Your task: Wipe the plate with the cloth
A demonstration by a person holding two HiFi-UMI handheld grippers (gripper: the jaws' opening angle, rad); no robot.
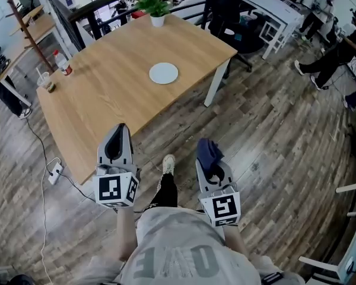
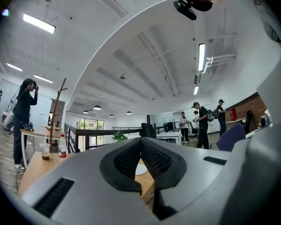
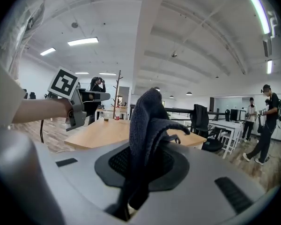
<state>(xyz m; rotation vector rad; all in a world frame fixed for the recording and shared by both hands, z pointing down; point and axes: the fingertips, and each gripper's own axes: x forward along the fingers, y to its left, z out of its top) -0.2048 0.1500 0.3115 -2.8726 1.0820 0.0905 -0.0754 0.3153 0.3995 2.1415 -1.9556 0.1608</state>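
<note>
In the head view the plate (image 1: 164,73) lies on the table (image 1: 107,94) at 12 o'clock, well apart from the left gripper (image 1: 115,142) and the right gripper (image 1: 211,160). In the left gripper view the jaws touch, empty. In the right gripper view they pinch the cloth (image 3: 147,121).

You wear a light grey tee (image 1: 175,242) w/ big lettering, lower centre, black trousers (image 1: 166,192) & a pale shoe (image 1: 168,163). Left gripper (image 1: 121,128) & right gripper (image 1: 212,162): grey shells, black ribbed pads (image 2: 152,161), each w/ a b/w square-marker cube (image 1: 115,189).
</note>
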